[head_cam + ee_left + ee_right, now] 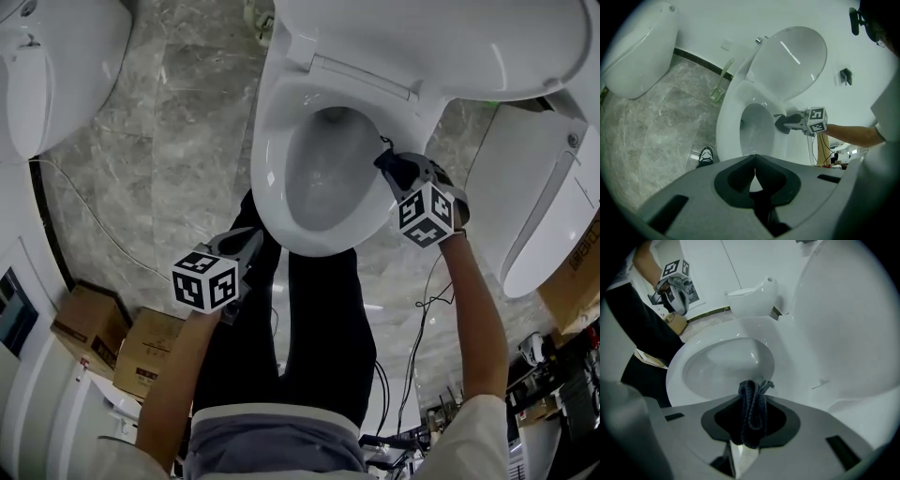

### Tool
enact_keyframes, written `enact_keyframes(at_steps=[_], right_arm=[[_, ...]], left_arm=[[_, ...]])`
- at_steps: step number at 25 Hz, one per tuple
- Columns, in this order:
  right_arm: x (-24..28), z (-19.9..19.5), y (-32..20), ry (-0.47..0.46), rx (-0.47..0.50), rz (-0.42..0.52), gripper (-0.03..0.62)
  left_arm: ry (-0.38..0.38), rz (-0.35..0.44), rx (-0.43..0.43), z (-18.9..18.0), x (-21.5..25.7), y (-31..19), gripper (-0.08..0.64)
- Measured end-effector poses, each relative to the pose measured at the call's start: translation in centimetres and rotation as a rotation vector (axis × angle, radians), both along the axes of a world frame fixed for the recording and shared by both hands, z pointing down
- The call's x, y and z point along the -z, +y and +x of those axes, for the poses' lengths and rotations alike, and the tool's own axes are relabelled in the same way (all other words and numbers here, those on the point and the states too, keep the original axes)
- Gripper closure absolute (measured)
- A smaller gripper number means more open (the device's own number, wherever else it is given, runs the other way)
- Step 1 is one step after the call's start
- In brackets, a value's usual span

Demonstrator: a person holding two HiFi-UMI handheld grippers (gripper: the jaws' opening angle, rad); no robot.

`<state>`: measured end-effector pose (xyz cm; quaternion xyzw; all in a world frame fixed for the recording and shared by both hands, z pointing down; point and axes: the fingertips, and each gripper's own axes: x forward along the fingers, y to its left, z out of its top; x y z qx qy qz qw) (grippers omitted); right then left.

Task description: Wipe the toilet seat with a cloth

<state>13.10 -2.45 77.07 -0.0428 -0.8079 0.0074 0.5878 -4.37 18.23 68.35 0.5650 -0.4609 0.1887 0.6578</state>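
The left gripper [754, 158], nearest the lens, has its jaws pressed together with nothing between them. It hangs off the front left of the toilet seat [265, 178], beside the person's dark trouser leg [323, 328]. The white lid [422, 37] stands raised behind the bowl. The right gripper [392, 167] is at the seat's right side, pinching a dark folded cloth [753, 413] that meets the rim there.

cardboard boxes [89, 330], marble floor [178, 131], neighbouring white toilet [539, 187]
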Motion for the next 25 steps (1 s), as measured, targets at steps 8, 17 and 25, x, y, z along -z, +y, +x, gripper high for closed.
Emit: enact_keyframes(at_steps=[8, 17, 25], right_arm=[[0.2, -3.8, -5.3, -0.023, 0.046, 0.088, 0.505], [0.7, -8.1, -7.4, -0.057, 0.041, 0.127, 0.505], [2.3, -9.6, -7.7, -0.107, -0.06, 0.197, 0.505]], left_arm=[[-0.005, 0.017, 0.045, -0.9, 0.4, -1.7, 0.551], [-0.007, 0.048, 0.095, -1.5, 1.7, -3.4, 0.551], [0.026, 0.068, 0.11, -1.0, 3.9, -3.9, 0.551]])
